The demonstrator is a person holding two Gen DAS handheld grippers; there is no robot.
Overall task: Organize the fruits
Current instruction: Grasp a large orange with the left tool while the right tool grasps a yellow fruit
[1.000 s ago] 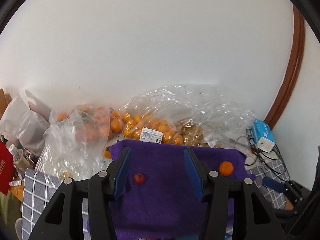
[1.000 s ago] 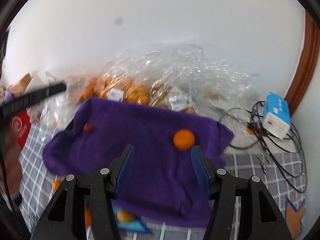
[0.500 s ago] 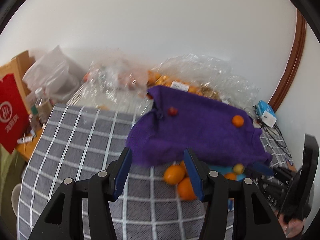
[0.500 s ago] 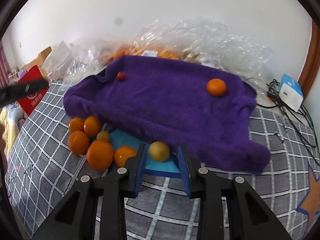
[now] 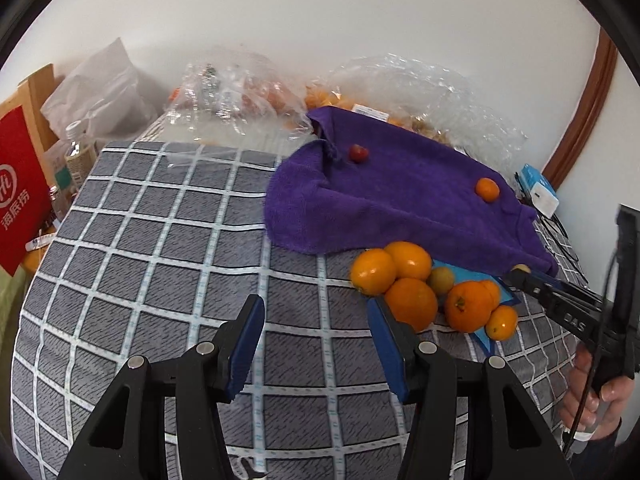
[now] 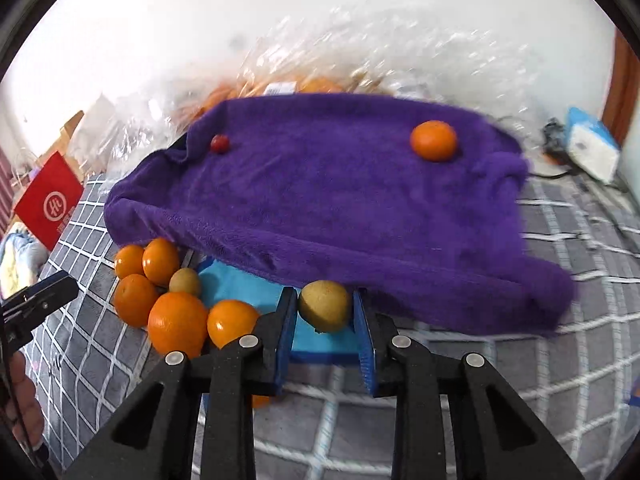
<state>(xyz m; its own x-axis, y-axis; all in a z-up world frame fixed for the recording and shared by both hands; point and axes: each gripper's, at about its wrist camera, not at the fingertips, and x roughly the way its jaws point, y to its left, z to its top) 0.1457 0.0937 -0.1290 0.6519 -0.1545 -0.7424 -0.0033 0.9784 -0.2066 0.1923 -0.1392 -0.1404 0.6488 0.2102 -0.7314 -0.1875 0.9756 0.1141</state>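
My right gripper is shut on a small yellow-brown fruit, which sits between the blue pads over a blue mat. Left of it lies a pile of oranges with another small yellow-brown fruit. Behind them spreads a purple towel carrying one orange and a small red fruit. My left gripper stands open and holds nothing above the grey checked cloth, just left of the orange pile. The right gripper reaches in from the right there.
Clear plastic bags of fruit line the wall at the back. A red box and a bottle stand at the left edge. A blue-and-white box with cables lies at the back right.
Both grippers came down toward the table. The right gripper went from open to shut around the yellow-brown fruit. The left gripper moved left, off the towel and over the checked cloth, still open.
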